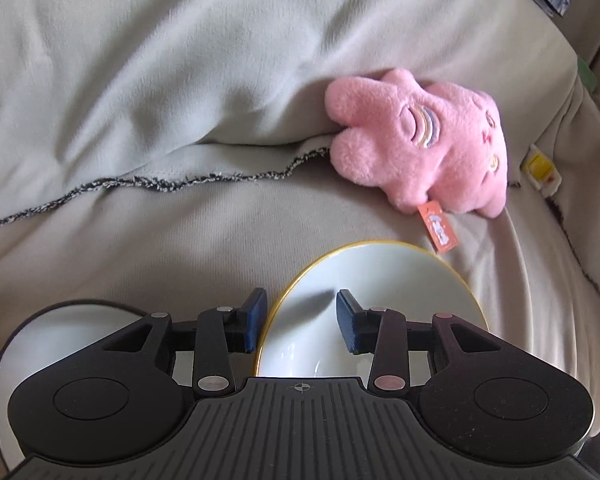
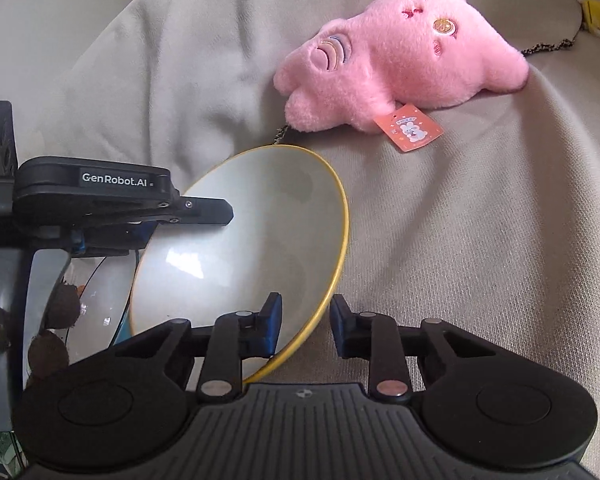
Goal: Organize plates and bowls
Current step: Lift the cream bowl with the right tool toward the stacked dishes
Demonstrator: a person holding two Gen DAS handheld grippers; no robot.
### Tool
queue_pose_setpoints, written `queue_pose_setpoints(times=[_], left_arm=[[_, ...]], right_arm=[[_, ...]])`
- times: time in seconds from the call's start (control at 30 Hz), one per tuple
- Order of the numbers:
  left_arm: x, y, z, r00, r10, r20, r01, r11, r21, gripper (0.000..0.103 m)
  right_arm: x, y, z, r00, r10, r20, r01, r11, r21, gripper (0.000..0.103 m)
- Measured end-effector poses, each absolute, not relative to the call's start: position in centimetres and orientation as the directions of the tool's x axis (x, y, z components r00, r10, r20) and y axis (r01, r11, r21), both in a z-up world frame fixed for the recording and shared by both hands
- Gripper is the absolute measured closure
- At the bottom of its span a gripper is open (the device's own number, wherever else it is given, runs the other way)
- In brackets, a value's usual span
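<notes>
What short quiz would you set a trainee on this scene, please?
1. True or false: the pink plush toy lies inside the yellow-rimmed bowl.
2. What colour is the tag on the toy? A green, B orange, C blue.
3. Fill in: the left hand-held gripper has one finger outside the bowl and one inside, so it straddles the bowl's ____.

Key: 1 false, the toy lies on the fabric beyond the bowl; 2 B; 3 rim.
</notes>
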State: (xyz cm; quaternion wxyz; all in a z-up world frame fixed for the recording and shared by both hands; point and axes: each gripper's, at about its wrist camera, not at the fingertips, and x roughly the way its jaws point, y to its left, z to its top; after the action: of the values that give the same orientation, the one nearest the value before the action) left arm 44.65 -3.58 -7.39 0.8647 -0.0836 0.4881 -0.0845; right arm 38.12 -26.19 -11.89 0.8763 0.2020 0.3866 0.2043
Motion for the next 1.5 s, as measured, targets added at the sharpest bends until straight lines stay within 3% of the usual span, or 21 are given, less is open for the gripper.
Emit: queue_pose_setpoints(times=[0.33,0.6,0.8,1.0,1.1,1.5], left_arm=[[38.6,-4.9,-6.5,0.453,-0.243,-0.858,0.125,0.97,-0.209,0.062],[31.7,-4.5,-8.2,0.359,-0.235,-0.903,0.068,0.972,-0.226,0.062],[26.9,-4.7,-7.6,0.413,-0.168,-0.895,0.089,0.986,-0.144,0.066],[26.6,-4.1,-7.1,0.391,-0.122,-0.912,0.043,0.993,-0.114,0.066],[26.6,-3.7,-7.1,0.386,-0.121,-0.915,0.027,0.992,-0.12,0.072],[26.0,-3.7,-5.4,0.407,-0.078,-0.91,-0.023,0.995,-0.096,0.072]], right_arm=[[33.7,-27.5,-10.5,0.647,0.434,-0.627,-0.182,0.887,0.425,0.08],[28.6,-28.7,-9.9,0.643,0.473,-0.602,-0.242,0.872,0.426,0.08],[25.8,-28.5,-10.6,0.628,0.508,-0.59,-0.305,0.857,0.414,0.079],[26.3,-28.9,-11.4,0.563,0.58,-0.589,-0.314,0.809,0.496,0.079],[26.3,-28.4,-11.7,0.561,0.582,-0.589,-0.335,0.81,0.482,0.08],[26.0,-29.1,-11.3,0.584,0.59,-0.558,-0.339,0.801,0.493,0.079]])
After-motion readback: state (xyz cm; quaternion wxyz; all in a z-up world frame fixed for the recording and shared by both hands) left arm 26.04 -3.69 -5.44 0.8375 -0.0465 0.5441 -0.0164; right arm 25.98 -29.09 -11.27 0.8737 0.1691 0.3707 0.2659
